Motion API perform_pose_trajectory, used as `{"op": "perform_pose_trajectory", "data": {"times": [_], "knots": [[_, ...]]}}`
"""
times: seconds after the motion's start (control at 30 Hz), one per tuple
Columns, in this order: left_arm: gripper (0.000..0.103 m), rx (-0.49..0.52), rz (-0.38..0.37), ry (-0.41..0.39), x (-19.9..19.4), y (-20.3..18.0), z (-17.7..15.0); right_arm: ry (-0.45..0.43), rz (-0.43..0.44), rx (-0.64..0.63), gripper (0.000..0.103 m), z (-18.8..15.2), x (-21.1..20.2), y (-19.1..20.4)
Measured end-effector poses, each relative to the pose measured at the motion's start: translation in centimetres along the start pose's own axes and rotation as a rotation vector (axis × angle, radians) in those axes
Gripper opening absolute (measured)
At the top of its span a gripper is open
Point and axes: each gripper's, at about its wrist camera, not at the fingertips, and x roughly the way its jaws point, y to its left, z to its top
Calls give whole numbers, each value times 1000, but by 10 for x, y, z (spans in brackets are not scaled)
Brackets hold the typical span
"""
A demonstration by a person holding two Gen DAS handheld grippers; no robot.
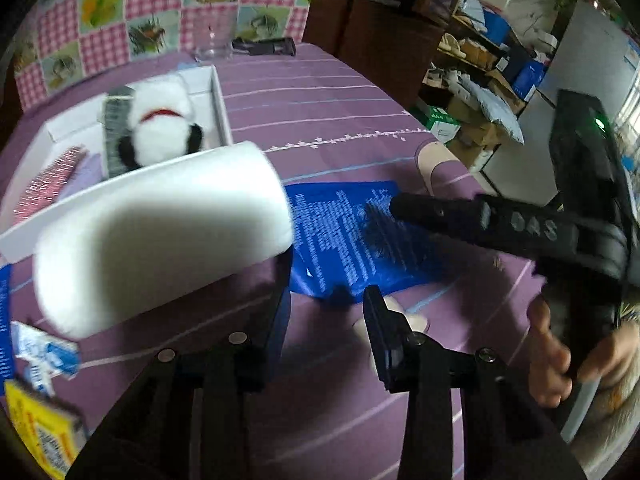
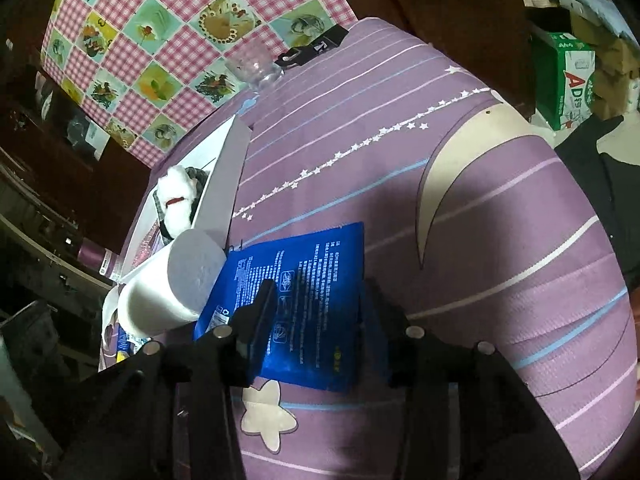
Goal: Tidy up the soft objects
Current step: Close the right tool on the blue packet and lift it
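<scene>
Black fingers of the left tool (image 1: 326, 312) fill the bottom of the left wrist view, spread wide with nothing between them. Just beyond its left finger, a white foam roll (image 1: 160, 236) blurs across the frame, its near end smeared; whether it touches that finger cannot be told. Behind the roll sits a white box (image 1: 218, 92) on the purple striped bench (image 1: 340, 92), holding a white plush toy (image 1: 160, 128) with a red collar, partly hidden by the roll. A blue printed pouch (image 1: 348, 232) lies flat on the bench to the right of the roll.

From the right wrist view, the right tool (image 2: 320, 308) hovers over this pouch (image 2: 304, 304), fingers parted wide, one over each side of it; contact with it is not clear. Its lower edge is covered by the tool body. At the left, the roll (image 2: 172, 292) lies beside the pouch.
</scene>
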Motion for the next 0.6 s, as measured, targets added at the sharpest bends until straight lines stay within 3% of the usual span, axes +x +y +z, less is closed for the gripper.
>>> {"op": "perform_pose_trajectory", "data": {"times": [0.07, 0.13, 0.17, 0.33, 0.47, 0.6], "knots": [[36, -20, -10, 26, 11, -4, 5, 5, 15, 15, 44, 0, -1, -4], [19, -19, 3, 13, 14, -7, 7, 9, 23, 21, 44, 0, -1, -5], [4, -21, 28, 26, 17, -9, 7, 10, 22, 22, 44, 0, -1, -5], [1, -54, 18, -24, 9, -1, -3, 16, 33, 46, 45, 0, -2, -6], [0, -64, -37, -140, -25, 5, -10, 23, 52, 78, 45, -1, -3, -9], [0, -71, -84, -247, -58, 9, -8, 65, 163, 101, 45, -3, 3, -6]]}}
